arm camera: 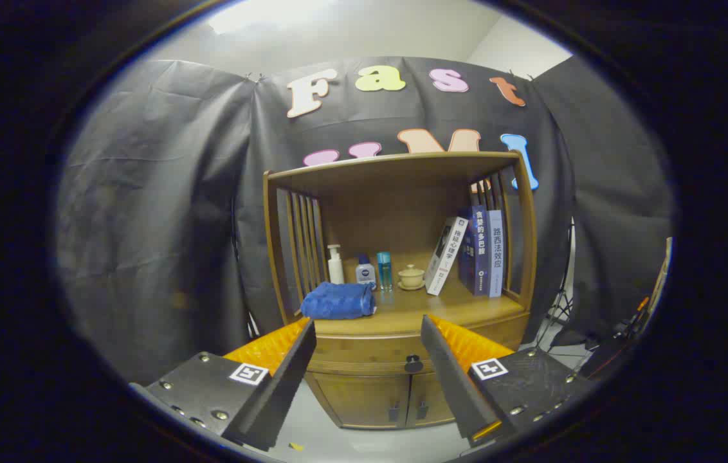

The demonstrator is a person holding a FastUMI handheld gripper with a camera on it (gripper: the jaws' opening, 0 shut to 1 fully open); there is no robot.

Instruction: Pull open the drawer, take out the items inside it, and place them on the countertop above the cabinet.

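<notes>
Drawer (370, 352) front sits closed at lower centre, its dark knob (413, 364) showing between the spread fingers of the gripper (368, 329), which hold nothing. Just above, on the countertop (467, 307), a rolled blue towel (338, 300) lies left of centre; behind it stand a pump bottle (335, 264), two small bottles and what looks like a lidded cup (411, 276). Books (483, 251) lean at the right.

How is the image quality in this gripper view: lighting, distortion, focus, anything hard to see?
Gripper view: strong fisheye bending, so the cabinet bows outward; light comes from a bright ceiling patch, leaving the shelf interior dim yet readable; the blue towel and books are sharp; the open gripper frames the drawer knob, which is dark and small.
</notes>
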